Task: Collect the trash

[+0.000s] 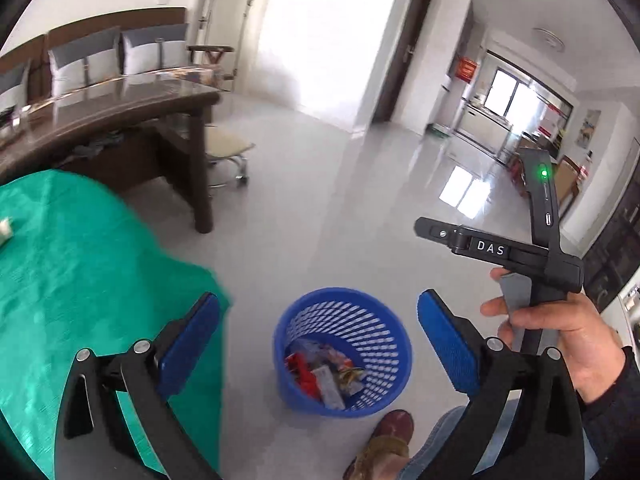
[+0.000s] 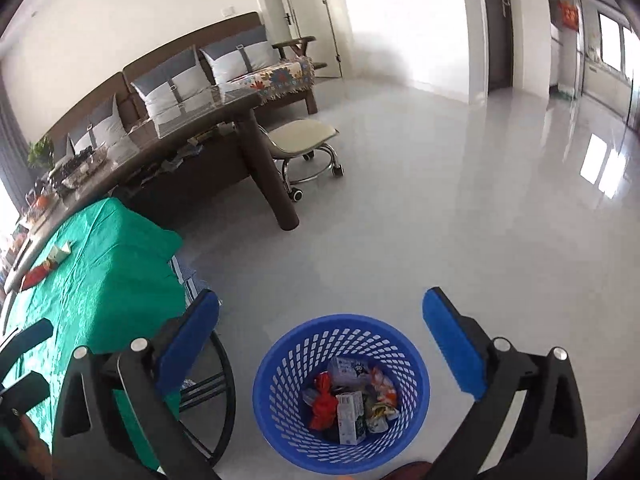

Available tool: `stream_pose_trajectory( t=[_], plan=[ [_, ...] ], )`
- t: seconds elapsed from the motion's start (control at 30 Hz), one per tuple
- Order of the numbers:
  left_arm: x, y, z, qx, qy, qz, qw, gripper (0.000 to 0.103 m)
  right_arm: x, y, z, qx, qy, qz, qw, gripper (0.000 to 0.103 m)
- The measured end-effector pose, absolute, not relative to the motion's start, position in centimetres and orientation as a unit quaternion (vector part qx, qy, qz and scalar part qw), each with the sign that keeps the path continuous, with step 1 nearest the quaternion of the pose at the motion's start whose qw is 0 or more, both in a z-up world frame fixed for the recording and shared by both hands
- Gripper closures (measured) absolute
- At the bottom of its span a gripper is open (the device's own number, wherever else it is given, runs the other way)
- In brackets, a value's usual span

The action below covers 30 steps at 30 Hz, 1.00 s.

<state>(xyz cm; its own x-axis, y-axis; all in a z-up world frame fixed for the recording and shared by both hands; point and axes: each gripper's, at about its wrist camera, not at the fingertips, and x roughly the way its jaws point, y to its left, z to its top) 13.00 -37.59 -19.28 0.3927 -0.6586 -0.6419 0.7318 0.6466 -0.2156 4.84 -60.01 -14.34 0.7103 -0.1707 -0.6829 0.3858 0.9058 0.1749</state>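
Note:
A blue mesh basket stands on the pale floor and holds several wrappers and small cartons. My left gripper hovers above it, jaws wide open with nothing between the blue pads. In the right wrist view the same basket lies below my right gripper, which is also wide open and empty. The trash in the basket includes a red wrapper and a white carton. A red wrapper and a white carton lie on the green tablecloth.
The green-covered table is left of the basket. Behind it stand a dark wooden table, a wheeled stool and a sofa. A person's hand grips the other tool, and a shoe is beside the basket.

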Motion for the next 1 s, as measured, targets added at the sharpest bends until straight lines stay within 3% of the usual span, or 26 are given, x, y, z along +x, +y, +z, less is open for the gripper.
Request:
stream_pose_trajectory(
  t=[0.17,0.57,1.0],
  plan=[
    [14.0,-27.9,-19.7,0.075,0.411,-0.338,0.843,0.005,6.7,-51.7,-14.1,0.099,0.362,-0.126,0.918,0.005],
    [21.0,-5.8,-21.6,0.097,0.435,-0.186,0.876,0.005,15.6,-24.7,-16.7,0.007,0.462,0.096,0.881,0.005],
    [23.6,-1.8,-23.9,0.100,0.455,-0.176,0.867,0.004,19.0,-20.6,-17.9,-0.027,0.469,0.100,0.877,0.005]
  ],
)
